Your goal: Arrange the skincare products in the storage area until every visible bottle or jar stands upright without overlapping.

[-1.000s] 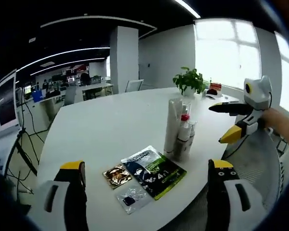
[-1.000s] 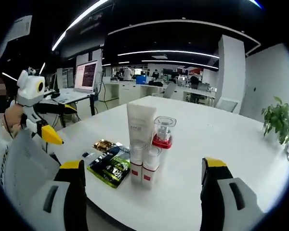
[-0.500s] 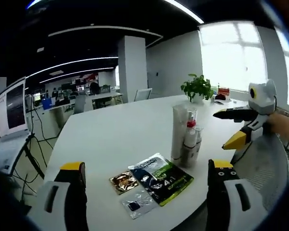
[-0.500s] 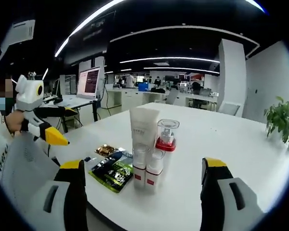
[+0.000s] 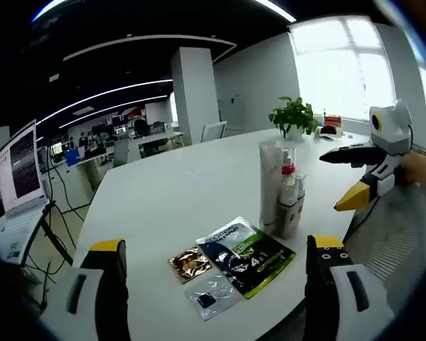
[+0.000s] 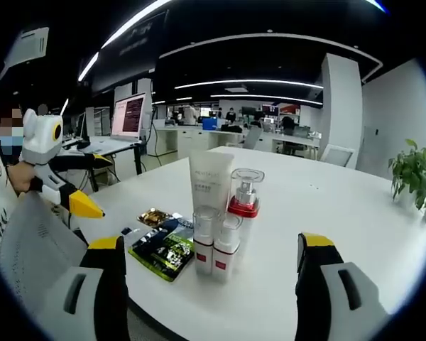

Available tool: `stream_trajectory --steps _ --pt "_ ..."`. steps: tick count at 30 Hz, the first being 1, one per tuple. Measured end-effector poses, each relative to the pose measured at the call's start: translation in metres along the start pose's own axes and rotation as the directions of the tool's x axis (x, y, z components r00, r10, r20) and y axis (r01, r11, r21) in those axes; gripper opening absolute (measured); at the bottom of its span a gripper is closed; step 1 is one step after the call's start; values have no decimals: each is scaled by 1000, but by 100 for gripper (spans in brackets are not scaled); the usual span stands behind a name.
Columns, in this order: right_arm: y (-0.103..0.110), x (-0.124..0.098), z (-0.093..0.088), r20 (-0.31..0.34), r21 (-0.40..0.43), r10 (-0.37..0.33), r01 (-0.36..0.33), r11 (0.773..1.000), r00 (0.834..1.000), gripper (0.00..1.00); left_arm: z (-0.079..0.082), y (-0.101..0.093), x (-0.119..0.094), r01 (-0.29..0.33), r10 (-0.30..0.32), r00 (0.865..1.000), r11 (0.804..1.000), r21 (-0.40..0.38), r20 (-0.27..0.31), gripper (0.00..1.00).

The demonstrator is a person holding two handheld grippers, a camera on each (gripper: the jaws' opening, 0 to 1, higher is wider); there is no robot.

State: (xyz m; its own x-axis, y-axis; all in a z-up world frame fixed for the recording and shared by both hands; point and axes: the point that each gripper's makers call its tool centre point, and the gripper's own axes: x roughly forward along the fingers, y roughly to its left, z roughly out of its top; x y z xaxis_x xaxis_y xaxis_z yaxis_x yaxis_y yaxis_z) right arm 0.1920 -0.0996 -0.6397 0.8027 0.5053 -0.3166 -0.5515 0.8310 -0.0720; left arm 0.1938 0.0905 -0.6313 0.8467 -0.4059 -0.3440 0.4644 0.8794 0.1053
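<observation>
Both cameras have drifted a little since a second ago, while the products on the white table [image 6: 326, 206] lie as they did, so only the hands have moved. Both the left gripper [image 5: 213, 284] and the right gripper [image 6: 209, 284] hover with jaws spread wide and hold nothing. Take the white tube [image 6: 210, 186] as landmark: it stands upright, the red-collared pump bottle [image 6: 243, 206] is just beside it, and two small red-banded bottles [image 6: 214, 249] stand close in front of it, all upright and seemingly not overlapping. Flat beside the tube lie a green sachet [image 5: 247, 256], a gold sachet [image 5: 189, 263] and a clear packet [image 5: 211, 295]. The step looks like a final check; any nudge should be slow, gripping low, to avoid toppling the tight cluster.
</observation>
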Motion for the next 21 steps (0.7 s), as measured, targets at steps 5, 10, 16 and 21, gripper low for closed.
stream_trajectory --steps 5,10,16,21 --pt "0 0 -2 -12 -1 3 -3 1000 1000 100 -2 -1 0 5 -5 1000 1000 -1 -11 99" --pt "0 0 -2 -14 -1 1 -1 1000 1000 100 -3 -1 0 4 -4 1000 1000 -5 -13 99" --pt "1 1 -4 -31 1 11 -11 1000 999 100 -1 1 0 1 -1 1000 1000 -19 -4 99" --pt "-1 1 -5 -32 3 -1 1 1000 999 100 -2 1 0 0 -1 1000 1000 -20 -10 99"
